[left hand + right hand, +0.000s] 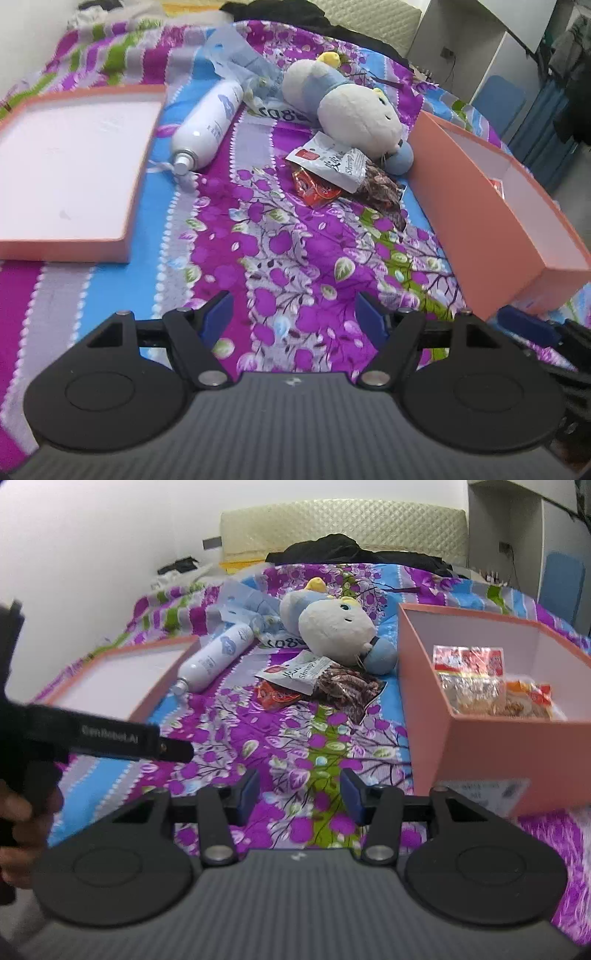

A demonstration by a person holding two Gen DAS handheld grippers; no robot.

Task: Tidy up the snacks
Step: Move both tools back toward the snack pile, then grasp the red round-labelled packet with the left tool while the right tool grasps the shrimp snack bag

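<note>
A white and dark snack bag (354, 173) (325, 681) lies on the bedspread in front of a plush toy, partly over a small orange packet (314, 188) (275, 696). A pink box (491, 221) (509, 738) stands at the right; it holds several snack packs (480, 686). My left gripper (293, 314) is open and empty, low over the bedspread, well short of the snacks. My right gripper (299, 794) is open and empty, beside the box's left front corner. The left gripper's body shows at the left of the right wrist view (110, 738).
The pink box lid (70, 173) (122, 675) lies open side up at the left. A white spray bottle (208, 125) (214, 657) lies beside it. A white and blue plush toy (351, 107) (332, 627) and a plastic bag (240, 59) lie behind the snacks.
</note>
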